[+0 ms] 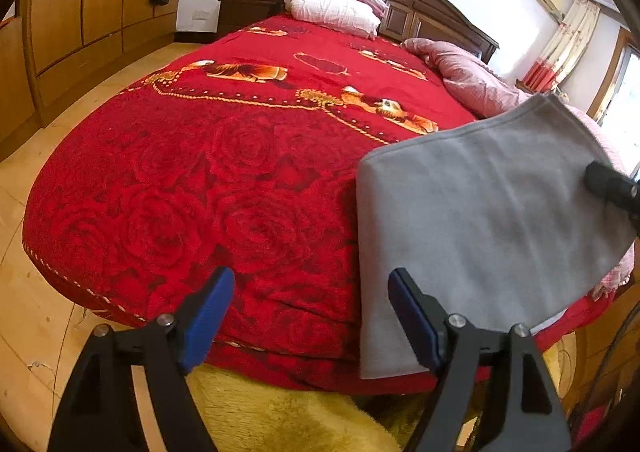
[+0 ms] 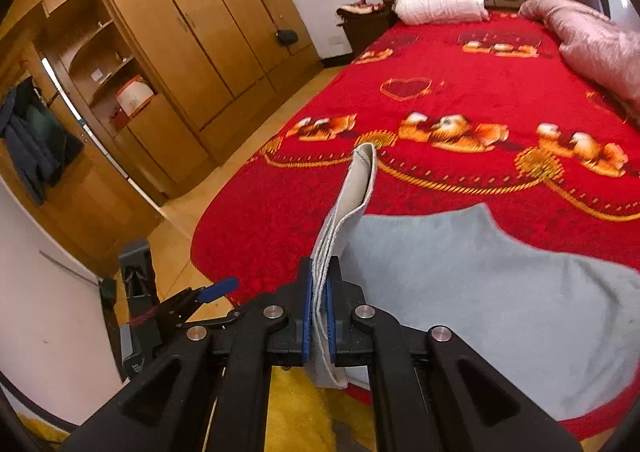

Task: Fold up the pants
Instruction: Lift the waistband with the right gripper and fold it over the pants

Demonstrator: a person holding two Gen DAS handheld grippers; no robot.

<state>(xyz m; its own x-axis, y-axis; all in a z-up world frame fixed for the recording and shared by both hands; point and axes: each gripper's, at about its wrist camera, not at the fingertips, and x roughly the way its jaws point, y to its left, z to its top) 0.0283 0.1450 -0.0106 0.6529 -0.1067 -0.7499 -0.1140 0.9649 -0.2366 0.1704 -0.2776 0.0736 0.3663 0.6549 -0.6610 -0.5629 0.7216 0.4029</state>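
Pants: the grey pants [image 1: 480,219] lie at the lower right of the left wrist view, on the near corner of the bed with the red blanket [image 1: 240,171]; their lower edge hangs over the side of the bed.
Shape now: the cloth looks like a flat, doubled rectangle with a straight folded edge on its left side, so I judge at least one fold is done.
Right gripper: the right gripper [image 2: 319,316] is clenched on a thick edge of the pants, several layers between the blue pads, in the lower centre of the right wrist view; the edge stands up past the fingertips.
Left gripper: the left gripper [image 1: 310,316] has its jaws released and wide, holding nothing, just left of the pants.
Left to do: probably one more fold and laying the raised edge flat.
Background: pillows [image 1: 332,1] and a pink quilt [image 1: 468,75] in the upper part, well apart from the pants.
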